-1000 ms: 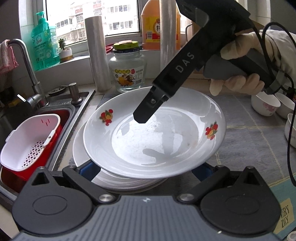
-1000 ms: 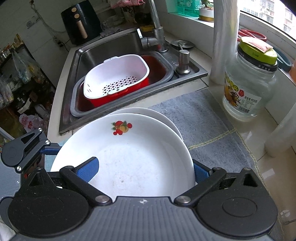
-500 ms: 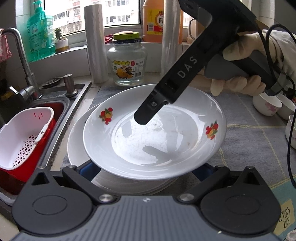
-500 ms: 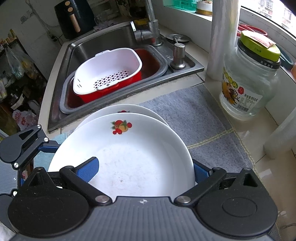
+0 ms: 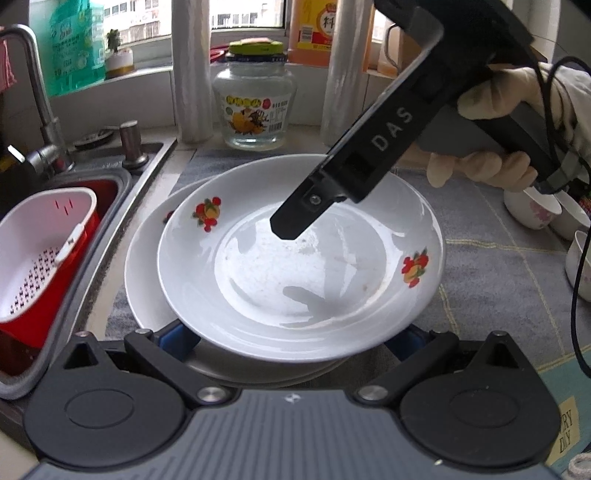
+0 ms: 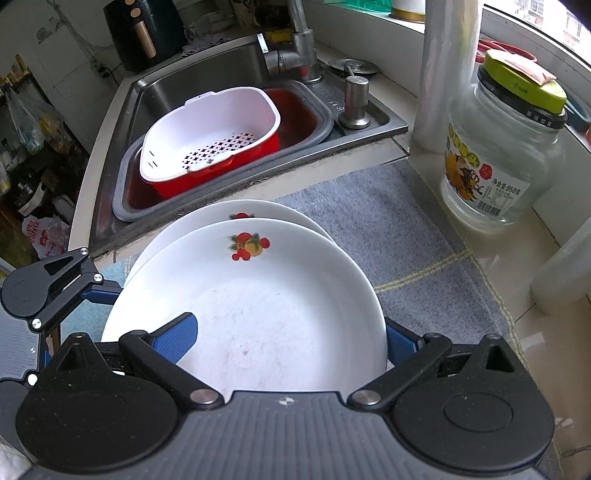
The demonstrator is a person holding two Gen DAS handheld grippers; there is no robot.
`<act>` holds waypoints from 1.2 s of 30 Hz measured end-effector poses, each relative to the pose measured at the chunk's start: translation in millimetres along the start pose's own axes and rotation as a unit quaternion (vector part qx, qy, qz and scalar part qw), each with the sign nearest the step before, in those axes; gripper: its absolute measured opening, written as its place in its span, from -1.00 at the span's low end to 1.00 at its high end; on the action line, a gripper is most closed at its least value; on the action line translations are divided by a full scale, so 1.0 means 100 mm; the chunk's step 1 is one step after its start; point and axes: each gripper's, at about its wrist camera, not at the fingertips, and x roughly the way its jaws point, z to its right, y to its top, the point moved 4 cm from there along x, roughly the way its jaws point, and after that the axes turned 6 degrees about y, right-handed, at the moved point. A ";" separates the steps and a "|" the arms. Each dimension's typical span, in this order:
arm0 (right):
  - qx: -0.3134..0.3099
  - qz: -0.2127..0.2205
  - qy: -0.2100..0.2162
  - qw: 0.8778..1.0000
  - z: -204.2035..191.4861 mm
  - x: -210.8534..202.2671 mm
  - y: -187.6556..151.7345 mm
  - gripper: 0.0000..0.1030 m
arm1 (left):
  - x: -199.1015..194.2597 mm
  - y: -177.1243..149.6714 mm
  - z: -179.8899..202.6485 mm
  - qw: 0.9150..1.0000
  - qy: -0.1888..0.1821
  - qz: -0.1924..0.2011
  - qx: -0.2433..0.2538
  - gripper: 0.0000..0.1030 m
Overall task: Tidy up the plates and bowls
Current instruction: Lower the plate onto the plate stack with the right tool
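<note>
A white plate with fruit motifs (image 5: 303, 273) (image 6: 258, 306) is held over a second white plate (image 5: 147, 266) (image 6: 207, 218) on the grey mat. My right gripper (image 6: 288, 339) is shut on the top plate's rim, one blue pad (image 6: 173, 336) over the plate and the other under it; its black finger (image 5: 306, 210) reaches over the plate in the left wrist view. My left gripper (image 5: 291, 343) is wide open at the near rim, its blue pads mostly hidden under the plates.
The sink (image 6: 207, 74) with a white colander in a red basin (image 6: 210, 144) (image 5: 40, 251) lies left. A glass jar (image 5: 255, 99) (image 6: 502, 158), white rolls (image 5: 192, 74) and an oil bottle (image 5: 317, 29) stand behind. Small bowls (image 5: 535, 206) sit far right.
The top plate and both grippers have shifted right, away from the sink, baring more of the lower plate's left rim. The grips have not changed.
</note>
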 end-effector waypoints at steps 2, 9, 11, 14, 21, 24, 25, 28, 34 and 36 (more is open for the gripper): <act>0.001 0.000 0.001 1.000 0.00 0.00 0.00 1.00 | 0.00 0.00 0.00 1.000 0.003 -0.001 0.003 0.98; -0.002 -0.007 -0.010 1.000 -0.02 0.02 0.02 1.00 | 0.02 0.03 0.01 1.000 0.001 -0.016 0.002 0.98; -0.001 -0.009 -0.013 1.000 -0.02 0.03 0.02 1.00 | 0.03 0.05 0.01 1.000 0.001 -0.025 0.002 0.98; -0.001 -0.010 -0.017 1.000 -0.03 0.03 0.01 1.00 | 0.03 0.07 0.00 0.999 -0.002 -0.035 -0.001 0.98; 0.001 -0.021 -0.028 0.999 -0.05 0.03 -0.01 1.00 | 0.04 0.13 -0.02 0.998 -0.007 -0.062 0.006 0.97; 0.001 -0.027 -0.036 0.999 -0.06 0.04 0.00 1.00 | 0.06 0.14 -0.02 0.997 -0.011 -0.073 0.009 0.97; 0.001 -0.029 -0.038 0.999 -0.06 0.04 0.00 1.00 | 0.07 0.15 -0.03 0.997 -0.013 -0.077 0.011 0.97; 0.001 -0.032 -0.043 0.999 -0.07 0.05 -0.01 1.00 | 0.07 0.17 -0.04 0.996 -0.020 -0.087 0.015 0.97; -0.001 -0.036 -0.052 0.998 -0.09 0.06 -0.02 1.00 | 0.08 0.19 -0.06 0.994 -0.028 -0.100 0.028 0.96; -0.001 -0.037 -0.053 0.998 -0.09 0.06 -0.01 1.00 | 0.08 0.20 -0.06 0.994 -0.029 -0.105 0.031 0.96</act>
